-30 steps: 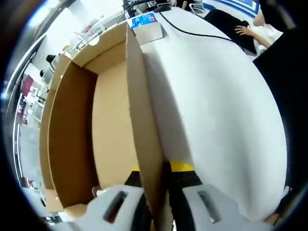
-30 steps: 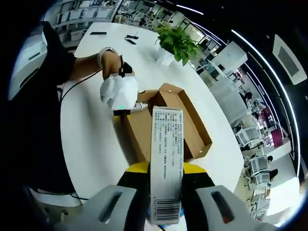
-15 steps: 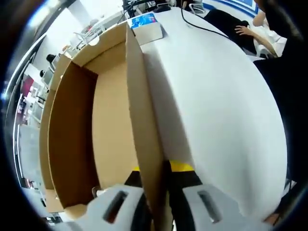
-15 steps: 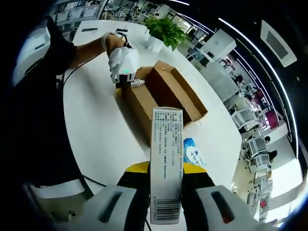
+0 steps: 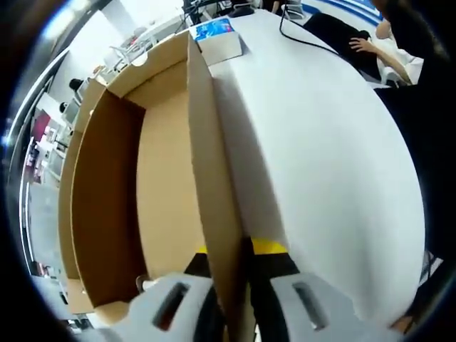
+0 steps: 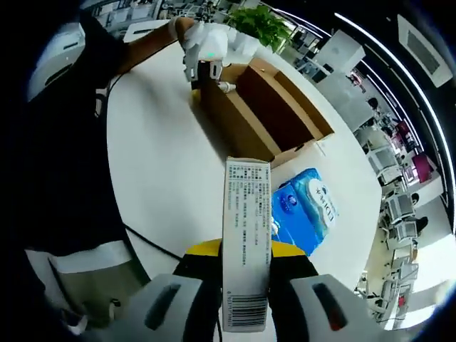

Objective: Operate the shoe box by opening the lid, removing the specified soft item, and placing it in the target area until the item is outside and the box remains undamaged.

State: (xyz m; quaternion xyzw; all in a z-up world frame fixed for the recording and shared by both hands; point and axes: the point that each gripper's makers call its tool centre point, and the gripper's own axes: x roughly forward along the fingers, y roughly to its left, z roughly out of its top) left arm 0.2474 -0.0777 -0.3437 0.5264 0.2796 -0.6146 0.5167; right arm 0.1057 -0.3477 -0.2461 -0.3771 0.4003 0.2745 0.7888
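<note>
The brown cardboard shoe box [image 5: 107, 185] lies open on the white table [image 5: 328, 157], and its inside looks bare. My left gripper [image 5: 231, 288] is shut on the box's side wall [image 5: 214, 178]. From the right gripper view the same box [image 6: 263, 107] lies farther off, with a hand holding the left gripper [image 6: 206, 60] at its far end. My right gripper [image 6: 246, 303] is shut on a white soft pack [image 6: 246, 235] with printed text and a barcode, held above the table. Just right of the pack, a blue tissue pack [image 6: 303, 210] lies on the table.
The blue tissue pack [image 5: 214, 34] lies beyond the box's far end. A black cable [image 5: 313, 43] crosses the far table, near a seated person's hand [image 5: 363, 44]. A potted plant [image 6: 260, 21] stands behind the box. My own dark-clothed body [image 6: 64, 142] is at the left.
My right gripper has carried the white pack away from the box, over to beside the blue tissue pack. My left gripper still clamps the box wall; the cable at the far end has shifted.
</note>
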